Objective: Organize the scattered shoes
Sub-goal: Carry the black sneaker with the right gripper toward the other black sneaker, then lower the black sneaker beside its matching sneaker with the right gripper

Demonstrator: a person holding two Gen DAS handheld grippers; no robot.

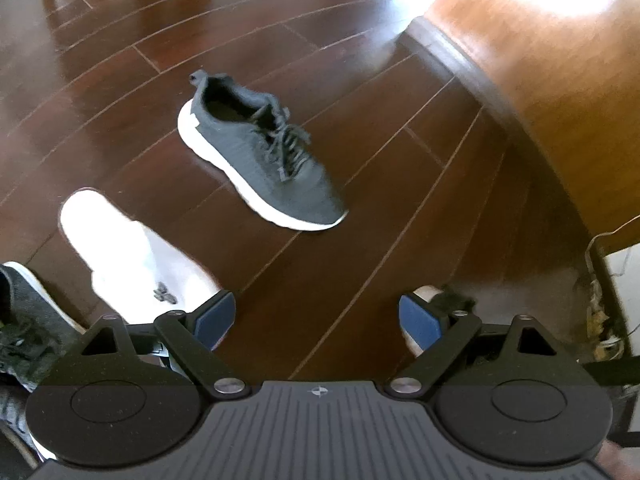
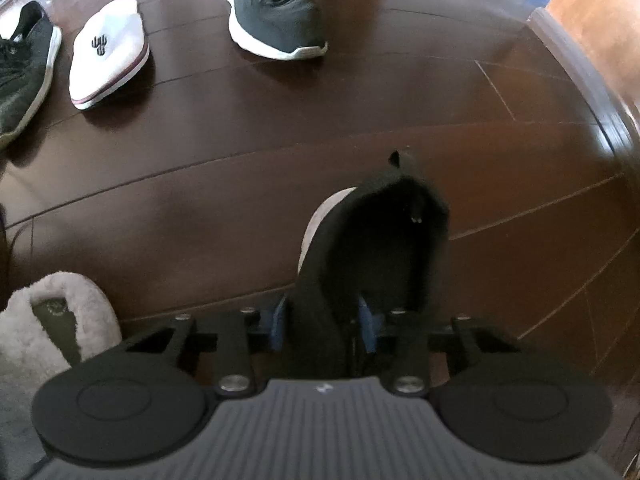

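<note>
No readable brand text anywhere; only a small dark emblem (shape unclear, no letters) on the toe of the white slipper (image 2: 108,50), plus a tiny pale mark on each gripper body. Inside the fluffy grey slipper (image 2: 52,320), a faint round stamp on the insole, too blurred to read.

Left gripper (image 1: 316,318) spread wide, blue pads (image 1: 214,316) well apart, nothing between them, hovering over bare dark wood floor (image 1: 360,240). Ahead, a grey knit sneaker (image 1: 260,152) with white sole, upright, toe toward the lower right, standing alone with free floor on all sides. At the lower left edge, part of another dark sneaker (image 1: 28,320) beside the white slipper.

Right gripper (image 2: 322,320) clamped on a black shoe (image 2: 376,240) with pale sole, gripped at its near end, far end pointing away over the floor. Wide open boards around it. To the right, a curved dark baseboard (image 2: 592,92) under an orange-brown wood wall (image 2: 600,12), bounding the room on that side.
</note>
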